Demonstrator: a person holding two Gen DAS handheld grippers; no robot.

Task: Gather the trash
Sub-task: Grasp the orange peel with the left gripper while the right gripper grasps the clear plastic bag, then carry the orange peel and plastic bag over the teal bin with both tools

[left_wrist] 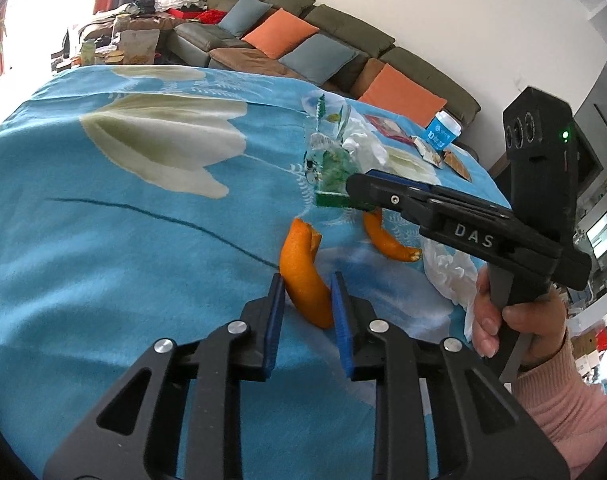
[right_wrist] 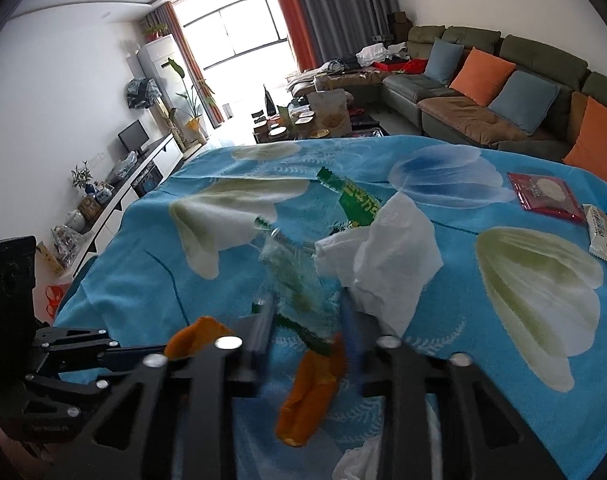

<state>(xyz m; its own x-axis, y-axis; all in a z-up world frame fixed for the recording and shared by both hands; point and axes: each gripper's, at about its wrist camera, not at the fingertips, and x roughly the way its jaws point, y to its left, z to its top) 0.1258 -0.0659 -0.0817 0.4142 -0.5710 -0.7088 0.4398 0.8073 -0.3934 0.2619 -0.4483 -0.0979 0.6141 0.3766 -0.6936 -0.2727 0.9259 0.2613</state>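
An orange peel lies on the blue flowered cloth, and my left gripper is shut on it, blue pads pressing both sides. My right gripper, held by a hand in a pink sleeve, is shut on a clear plastic wrapper with green print. In the right wrist view that wrapper sits blurred between the right gripper's fingers. A second orange peel lies under them. At the left edge the left gripper holds its peel.
A crumpled white tissue rests just right of the wrapper, with a green packet behind it. Another tissue lies near the right hand. A red packet, a snack packet and a blue cup sit at the far right.
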